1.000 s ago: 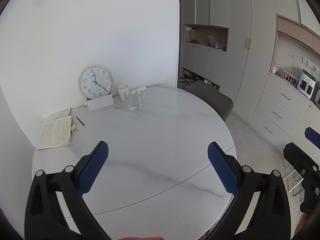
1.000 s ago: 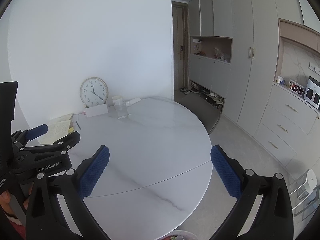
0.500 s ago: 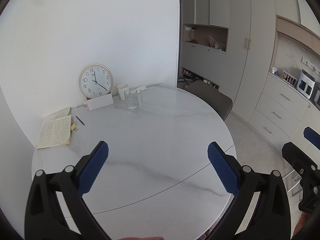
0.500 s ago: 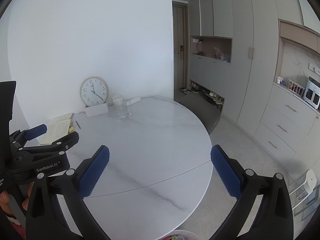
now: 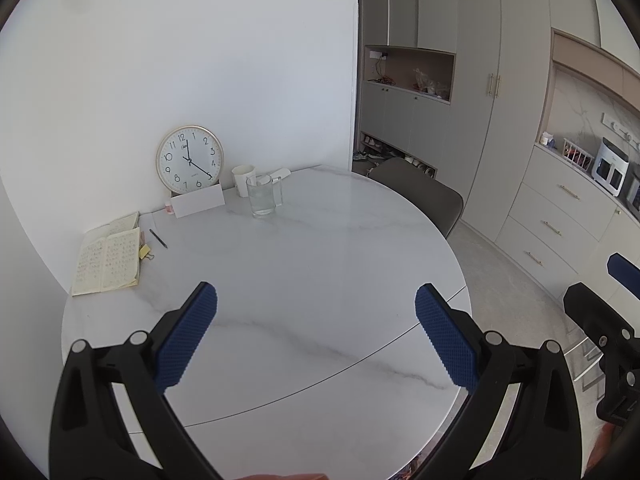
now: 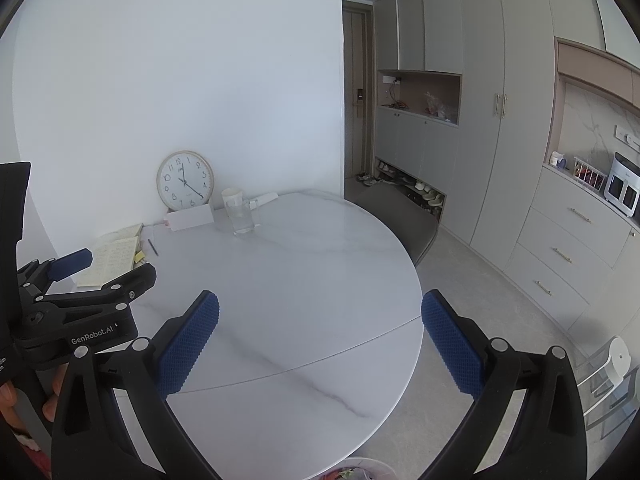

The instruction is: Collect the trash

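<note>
My left gripper (image 5: 316,304) hangs open over the near part of a round white marble table (image 5: 312,264), nothing between its blue pads. My right gripper (image 6: 320,312) is open too, above the table's near right edge, and holds nothing. The left gripper (image 6: 76,312) shows at the left of the right wrist view, a hand below it. At the bottom edge of that view is the rim of a white bin (image 6: 356,470) with scraps inside. No loose trash is plain on the table.
By the wall stand a clock (image 5: 189,159), a white card (image 5: 198,203), a paper cup (image 5: 243,174) and a glass jug (image 5: 262,196). An open notebook (image 5: 106,261) and a pen (image 5: 158,238) lie left. A grey chair (image 5: 420,196) is behind; cabinets (image 5: 560,216) right.
Both views have shifted very slightly; the grippers stay open and nothing on the table has moved.
</note>
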The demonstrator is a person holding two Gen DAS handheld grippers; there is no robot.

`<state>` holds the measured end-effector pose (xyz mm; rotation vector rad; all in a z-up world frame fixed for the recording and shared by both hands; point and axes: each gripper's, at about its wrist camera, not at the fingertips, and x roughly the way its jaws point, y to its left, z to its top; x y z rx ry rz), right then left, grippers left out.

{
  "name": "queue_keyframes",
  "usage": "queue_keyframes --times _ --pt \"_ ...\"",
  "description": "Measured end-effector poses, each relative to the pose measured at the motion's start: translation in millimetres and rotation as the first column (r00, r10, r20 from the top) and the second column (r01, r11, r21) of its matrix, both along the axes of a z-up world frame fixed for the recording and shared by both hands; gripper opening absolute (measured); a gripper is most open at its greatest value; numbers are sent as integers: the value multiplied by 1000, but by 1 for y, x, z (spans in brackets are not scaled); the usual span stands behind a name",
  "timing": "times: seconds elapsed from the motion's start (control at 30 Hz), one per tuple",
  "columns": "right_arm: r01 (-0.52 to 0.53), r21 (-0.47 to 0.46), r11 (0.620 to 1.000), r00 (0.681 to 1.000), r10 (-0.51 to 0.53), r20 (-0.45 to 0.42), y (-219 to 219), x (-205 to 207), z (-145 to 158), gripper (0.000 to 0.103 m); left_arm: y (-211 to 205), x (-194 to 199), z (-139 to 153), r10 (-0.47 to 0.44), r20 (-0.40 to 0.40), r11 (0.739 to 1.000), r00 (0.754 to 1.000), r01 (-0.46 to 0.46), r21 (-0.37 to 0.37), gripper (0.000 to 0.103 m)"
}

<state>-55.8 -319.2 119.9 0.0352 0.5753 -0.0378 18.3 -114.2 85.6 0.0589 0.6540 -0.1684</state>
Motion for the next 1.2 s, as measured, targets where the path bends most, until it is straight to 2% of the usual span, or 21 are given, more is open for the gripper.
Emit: queue_keyframes --times 1.2 --pt "-2 -22 1000 1000 1 -11 -4 5 2 101 3 3 -2 -1 -5 1000 1000 1 -5 95"
